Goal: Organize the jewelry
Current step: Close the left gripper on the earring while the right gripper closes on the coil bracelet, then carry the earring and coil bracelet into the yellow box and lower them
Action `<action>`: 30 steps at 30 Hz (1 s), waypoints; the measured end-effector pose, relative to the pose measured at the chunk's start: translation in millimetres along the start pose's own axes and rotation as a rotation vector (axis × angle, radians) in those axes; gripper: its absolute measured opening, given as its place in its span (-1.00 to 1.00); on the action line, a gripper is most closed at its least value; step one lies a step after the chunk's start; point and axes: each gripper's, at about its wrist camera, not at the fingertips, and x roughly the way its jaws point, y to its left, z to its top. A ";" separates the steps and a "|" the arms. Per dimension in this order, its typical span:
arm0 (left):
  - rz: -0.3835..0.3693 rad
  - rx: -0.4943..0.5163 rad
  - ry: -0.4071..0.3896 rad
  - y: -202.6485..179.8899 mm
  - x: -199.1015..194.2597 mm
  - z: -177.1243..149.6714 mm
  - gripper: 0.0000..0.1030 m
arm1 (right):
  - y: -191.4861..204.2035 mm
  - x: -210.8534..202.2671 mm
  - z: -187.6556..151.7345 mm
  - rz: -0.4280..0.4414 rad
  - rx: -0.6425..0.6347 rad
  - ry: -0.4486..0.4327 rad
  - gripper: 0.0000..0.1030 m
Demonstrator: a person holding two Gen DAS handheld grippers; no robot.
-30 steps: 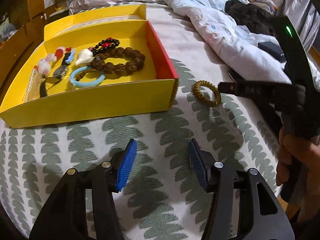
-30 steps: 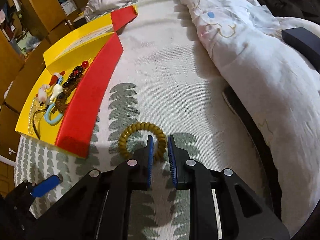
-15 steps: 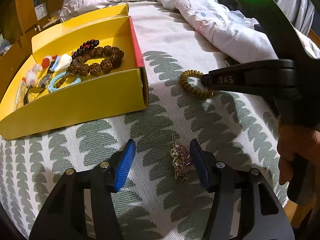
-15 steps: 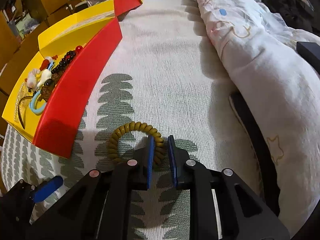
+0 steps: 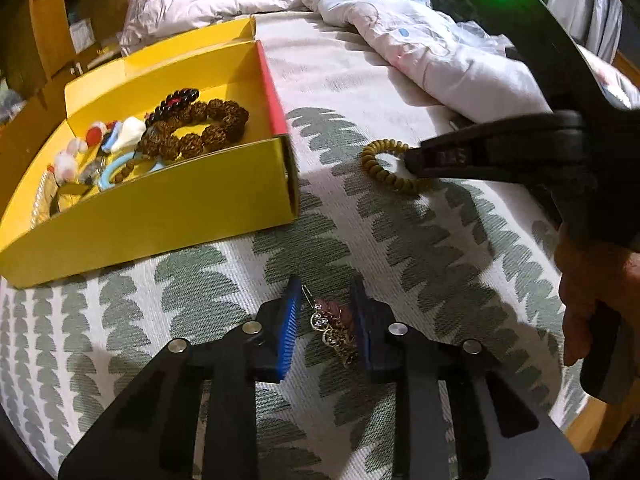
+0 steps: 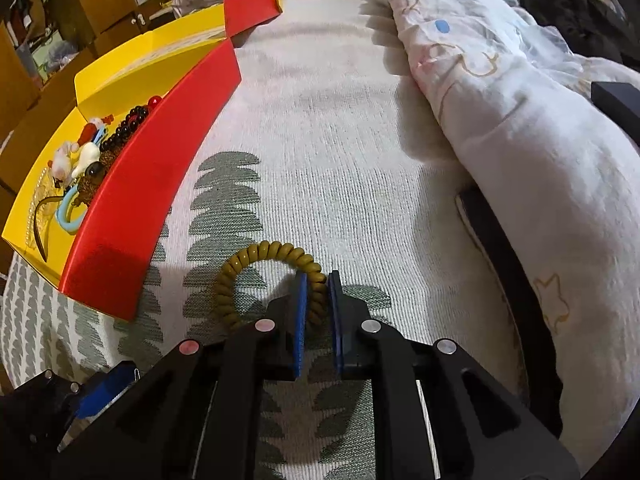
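Observation:
A gold and pink dangling earring (image 5: 332, 328) lies on the leaf-patterned bedspread between the blue pads of my left gripper (image 5: 325, 312). Its jaws are closing, and a thin gap still shows at the left pad. To the right of the yellow box, an olive coil hair tie (image 6: 240, 268) rests on the bedspread, with my right gripper (image 6: 318, 296) shut on its near-right side. The left wrist view also shows this tie (image 5: 380, 168) pinched at the right gripper's tip (image 5: 412, 158). The yellow box (image 5: 160, 216) has a red side wall (image 6: 132, 208) and holds several bracelets and trinkets.
A rumpled white quilt (image 6: 500, 120) lies along the right side of the bed, with a dark flat object (image 6: 500, 248) under its edge. A person's hand (image 5: 588, 280) grips the right tool's handle. Wooden furniture (image 6: 24, 80) stands beyond the box on the left.
The left jaws have narrowed around the earring after sliding forward over it. The right jaws have closed onto the coil hair tie.

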 end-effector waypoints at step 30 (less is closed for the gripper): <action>-0.038 -0.231 -0.144 149.4 -103.2 37.4 -0.60 | 61.9 -103.0 36.9 0.257 0.008 -0.236 -0.79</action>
